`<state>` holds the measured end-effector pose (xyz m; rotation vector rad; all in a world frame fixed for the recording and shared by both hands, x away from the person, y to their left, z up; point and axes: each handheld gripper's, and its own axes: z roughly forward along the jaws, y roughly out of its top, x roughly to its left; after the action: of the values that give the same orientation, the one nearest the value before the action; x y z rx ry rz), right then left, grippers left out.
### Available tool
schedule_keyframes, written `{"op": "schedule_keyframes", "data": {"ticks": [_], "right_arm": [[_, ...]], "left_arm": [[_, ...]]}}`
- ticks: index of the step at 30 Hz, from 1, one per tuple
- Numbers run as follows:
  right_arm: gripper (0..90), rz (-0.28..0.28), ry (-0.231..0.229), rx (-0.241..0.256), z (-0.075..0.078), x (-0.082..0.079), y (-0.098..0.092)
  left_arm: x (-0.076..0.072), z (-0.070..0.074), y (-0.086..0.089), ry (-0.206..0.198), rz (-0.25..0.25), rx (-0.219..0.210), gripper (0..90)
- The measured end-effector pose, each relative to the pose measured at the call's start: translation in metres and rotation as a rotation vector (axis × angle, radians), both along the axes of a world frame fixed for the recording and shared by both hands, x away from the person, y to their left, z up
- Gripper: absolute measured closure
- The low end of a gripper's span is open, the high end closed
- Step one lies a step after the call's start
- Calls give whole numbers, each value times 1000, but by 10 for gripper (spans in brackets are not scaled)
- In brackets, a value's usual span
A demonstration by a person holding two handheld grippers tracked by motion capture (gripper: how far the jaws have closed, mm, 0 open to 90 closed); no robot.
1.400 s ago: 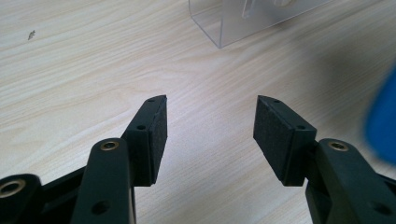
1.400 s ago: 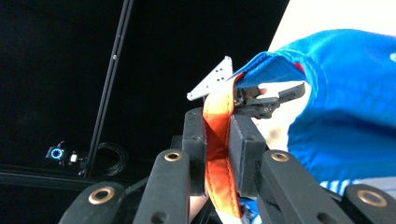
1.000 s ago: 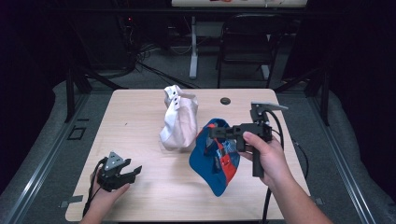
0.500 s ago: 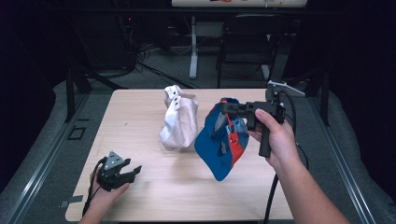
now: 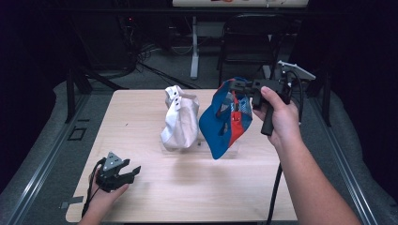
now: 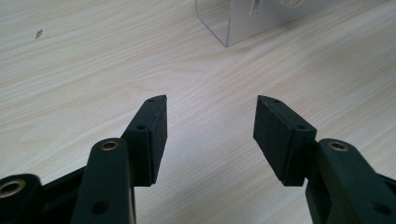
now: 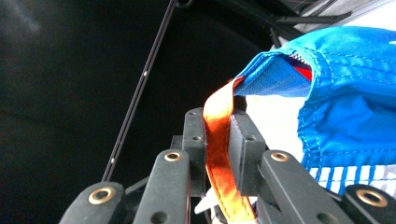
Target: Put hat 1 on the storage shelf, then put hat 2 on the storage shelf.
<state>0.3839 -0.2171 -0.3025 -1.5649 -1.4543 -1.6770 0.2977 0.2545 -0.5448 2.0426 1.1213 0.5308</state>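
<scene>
- The surface (image 5: 155,197), a pale wood top, carries the work; most of it lies bare in front of me.
- The blue cap (image 5: 225,122) is the biggest thing I am handling. It hangs in the air above the right half of the surface, just beside the white cap (image 5: 180,119), which sits draped on a clear stand (image 6: 233,23). I judge the pick-up done: the blue cap is off the surface and what is left is to carry it to its place and let go. I cannot tell from here where that place is.
- My right arm reaches forward from the lower right, forearm raised, hand wrapped round the grip with the jaws pointing left toward the cap.
- My right hand-held gripper (image 5: 244,86) is clamped on the orange strap (image 7: 219,140) of the blue cap; in the right gripper view the strap runs pinched between both pads and the cap dangles from it.
- My left hand rests low at the near left corner of the surface, well apart from both caps.
- My left hand-held gripper (image 5: 124,171) has its jaws apart with nothing between them, aimed across the wood toward the stand's corner.
</scene>
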Motion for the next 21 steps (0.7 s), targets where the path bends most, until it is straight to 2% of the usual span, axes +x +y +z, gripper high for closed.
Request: {"op": "schedule_keyframes", "data": {"ticks": [5,8,21], "right_arm": [[784,-36,3,-6,4,9,0],[783,-50,-2,-24,5,12,-2],[784,-152,31,-33,3,30,-11]], "left_arm": [[1,-1,-2,4,-7,-1,449],[1,-1,-2,14,-15,13,449],[0,-3,-3,5,-11,1,449]]}}
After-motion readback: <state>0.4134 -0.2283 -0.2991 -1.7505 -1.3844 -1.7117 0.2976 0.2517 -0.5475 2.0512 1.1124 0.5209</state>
